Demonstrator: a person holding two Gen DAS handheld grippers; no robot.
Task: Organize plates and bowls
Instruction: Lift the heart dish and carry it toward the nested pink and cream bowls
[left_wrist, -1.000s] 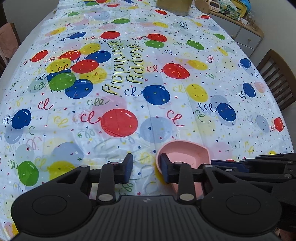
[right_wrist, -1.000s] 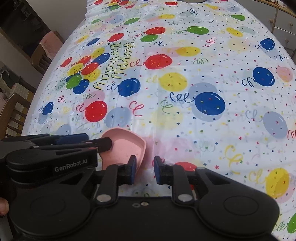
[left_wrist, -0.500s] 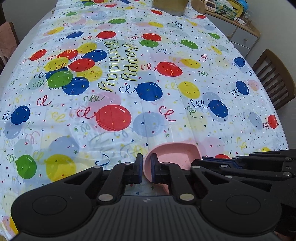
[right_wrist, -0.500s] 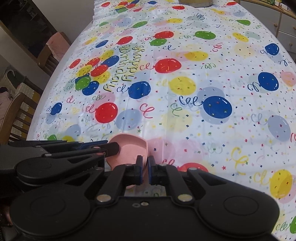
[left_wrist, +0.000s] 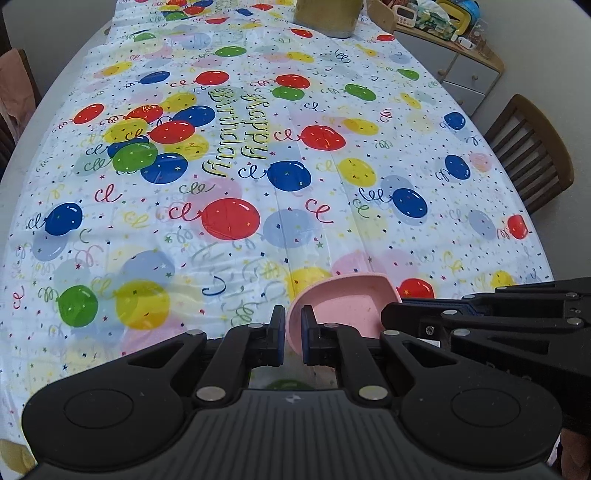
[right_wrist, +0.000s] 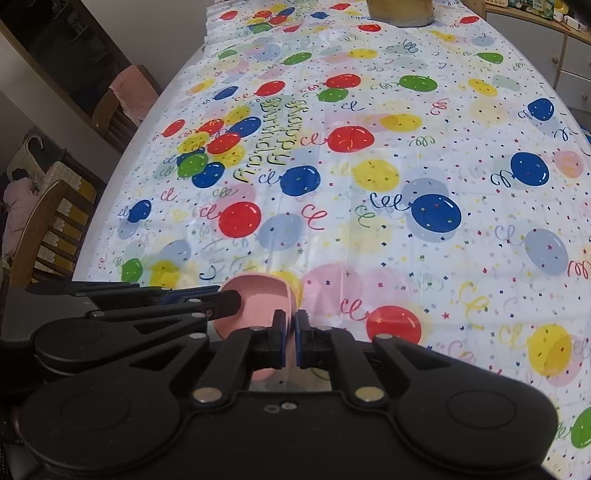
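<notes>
- Left tool: jaws drawn narrow, clamped on the left rim of the pink bowl; the rim runs between the two blue-faced pads.
- Right tool: jaws likewise narrow, closed on the bowl's opposite rim; pink wall visible between the pads in the right wrist view.
- Pink bowl: held between both tools at the near edge of the bench, opening facing up and slightly toward the far end. Interior looks bare. Whether its base touches the cloth cannot be told; the underside is hidden by the tools.
- Each tool shows in the other's view: the right one enters from the right in the left wrist view, the left one from the left in the right wrist view.
- Bench covered by a balloon-print "Happy Birthday" tablecloth.
- Far end of bench: a tan container, only its lower part in view.
- Wooden chair beside the bench on the right; another chair on the left.
- Grey drawer cabinet past the right far corner, clutter on top, too small to identify.
</notes>
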